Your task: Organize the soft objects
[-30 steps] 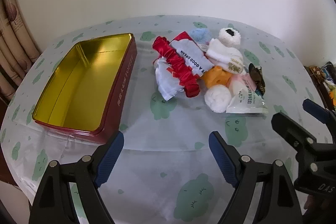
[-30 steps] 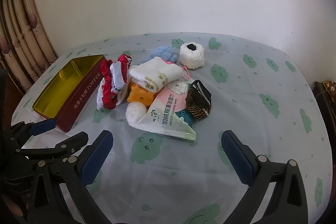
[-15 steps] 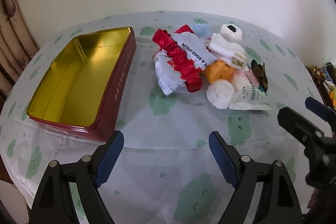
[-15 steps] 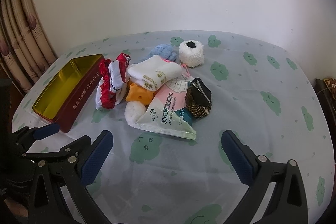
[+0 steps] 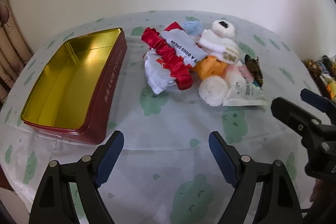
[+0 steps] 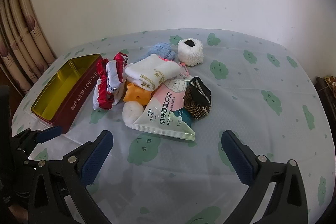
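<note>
Both grippers, left (image 5: 163, 149) and right (image 6: 166, 145), gape wide, empty, over bare desk (image 6: 262, 119). Ahead lies the pile (image 6: 155, 85) (wipes (image 6: 166, 117) read "JACKET CLEANING WIPES"); left of it, the "TOFFEE" tin (image 6: 69, 98).

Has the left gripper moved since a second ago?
Yes. The left gripper has advanced toward the tin and pile; both loom larger and lower in its view.
</note>
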Demonstrator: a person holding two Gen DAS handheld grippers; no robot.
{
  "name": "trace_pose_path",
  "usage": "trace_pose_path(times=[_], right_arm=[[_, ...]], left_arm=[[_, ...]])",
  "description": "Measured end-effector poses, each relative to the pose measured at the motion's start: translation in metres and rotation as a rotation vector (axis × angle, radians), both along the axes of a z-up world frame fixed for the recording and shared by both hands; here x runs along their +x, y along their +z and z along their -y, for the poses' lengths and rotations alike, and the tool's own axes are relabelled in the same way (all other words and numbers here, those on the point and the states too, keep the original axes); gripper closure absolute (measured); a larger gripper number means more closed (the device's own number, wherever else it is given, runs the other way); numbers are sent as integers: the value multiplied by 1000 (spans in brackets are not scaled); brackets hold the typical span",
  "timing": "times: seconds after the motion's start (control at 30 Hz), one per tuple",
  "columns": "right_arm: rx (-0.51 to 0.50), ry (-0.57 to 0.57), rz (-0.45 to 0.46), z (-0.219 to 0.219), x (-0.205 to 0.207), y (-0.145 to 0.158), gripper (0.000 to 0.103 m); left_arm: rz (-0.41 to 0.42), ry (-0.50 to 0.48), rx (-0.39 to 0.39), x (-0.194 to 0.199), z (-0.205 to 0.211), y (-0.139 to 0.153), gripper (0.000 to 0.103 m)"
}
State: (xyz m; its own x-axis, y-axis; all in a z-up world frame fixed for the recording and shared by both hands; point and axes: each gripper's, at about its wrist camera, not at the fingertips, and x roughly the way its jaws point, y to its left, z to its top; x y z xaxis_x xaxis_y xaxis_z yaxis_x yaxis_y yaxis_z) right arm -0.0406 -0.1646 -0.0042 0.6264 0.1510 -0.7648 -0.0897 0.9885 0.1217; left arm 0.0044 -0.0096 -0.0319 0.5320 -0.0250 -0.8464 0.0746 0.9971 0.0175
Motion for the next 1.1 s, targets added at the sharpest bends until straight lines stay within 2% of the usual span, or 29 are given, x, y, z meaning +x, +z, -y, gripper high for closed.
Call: trace_pose_path(times=[1.1], right_arm=[[-14, -24, -6, 9, 6, -6, 1]], left_arm=[[-38, -11, 19, 5, 1, -9, 17]])
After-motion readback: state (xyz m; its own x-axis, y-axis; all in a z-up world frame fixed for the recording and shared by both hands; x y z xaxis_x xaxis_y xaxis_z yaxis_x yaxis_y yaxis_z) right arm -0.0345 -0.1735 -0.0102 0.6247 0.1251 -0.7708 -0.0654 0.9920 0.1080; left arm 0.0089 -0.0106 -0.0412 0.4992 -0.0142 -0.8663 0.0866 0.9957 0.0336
